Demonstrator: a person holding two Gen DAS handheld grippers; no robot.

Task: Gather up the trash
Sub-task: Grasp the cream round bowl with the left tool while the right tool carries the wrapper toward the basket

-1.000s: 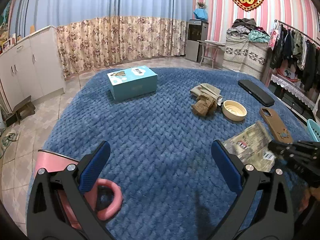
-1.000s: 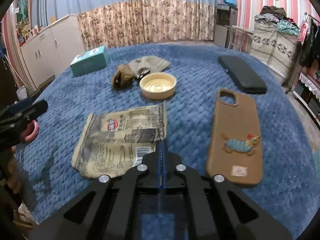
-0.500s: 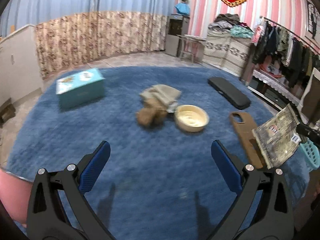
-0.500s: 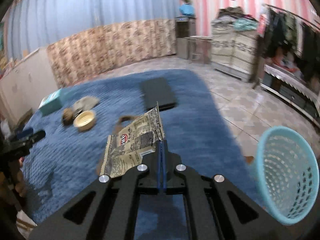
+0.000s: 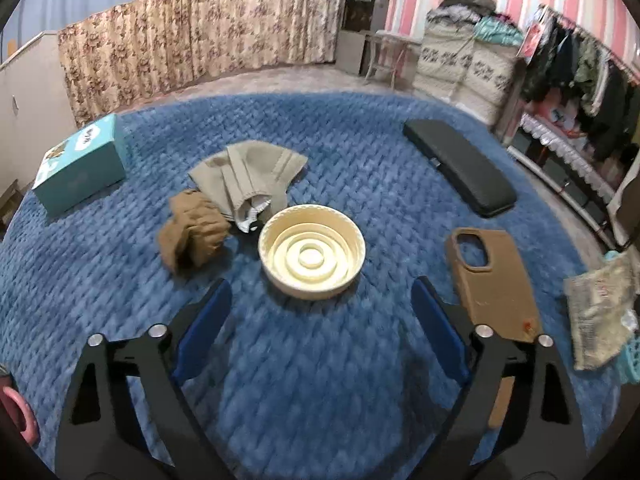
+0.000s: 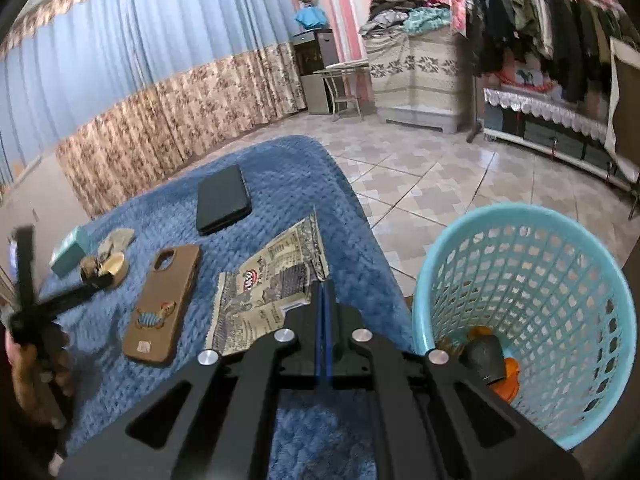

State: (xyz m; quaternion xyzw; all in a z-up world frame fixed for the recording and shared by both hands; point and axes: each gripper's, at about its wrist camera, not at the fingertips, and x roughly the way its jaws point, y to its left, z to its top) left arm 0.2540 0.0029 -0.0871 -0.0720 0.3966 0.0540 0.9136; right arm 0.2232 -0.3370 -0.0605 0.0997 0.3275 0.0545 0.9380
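My right gripper is shut on a crumpled printed snack wrapper and holds it in the air over the right edge of the blue blanket, left of a light blue mesh basket with some trash in it. The wrapper also shows in the left wrist view at the far right. My left gripper is open and empty, low over the blanket just in front of a cream round lid. A crumpled brown paper wad lies left of the lid.
A brown phone case, a black flat case, a teal box and a folded beige cloth lie on the blue blanket. The tiled floor is beyond the blanket's right edge. A pink object sits at the lower left.
My right gripper lifted the wrapper off the blanket and carried it right toward the blue basket. My left gripper moved forward and right, closer to the cream lid.
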